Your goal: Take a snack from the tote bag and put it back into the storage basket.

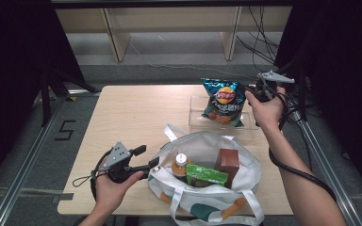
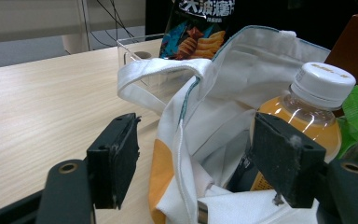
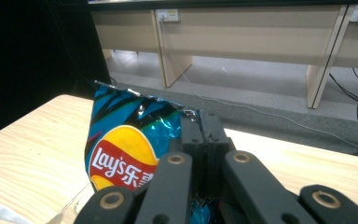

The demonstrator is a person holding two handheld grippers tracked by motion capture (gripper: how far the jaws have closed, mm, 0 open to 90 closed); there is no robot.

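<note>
Chips held over the tray, bag kept open

At upper right of the high view our right claw is clamped shut on the top edge of the chips, so the pack hangs upright above the clear tray at the far side of the worktop. At lower left our left claw stands open astride the rim of the tote, seemingly to steady its mouth; bottle, green pack and brown box sit inside.
</note>
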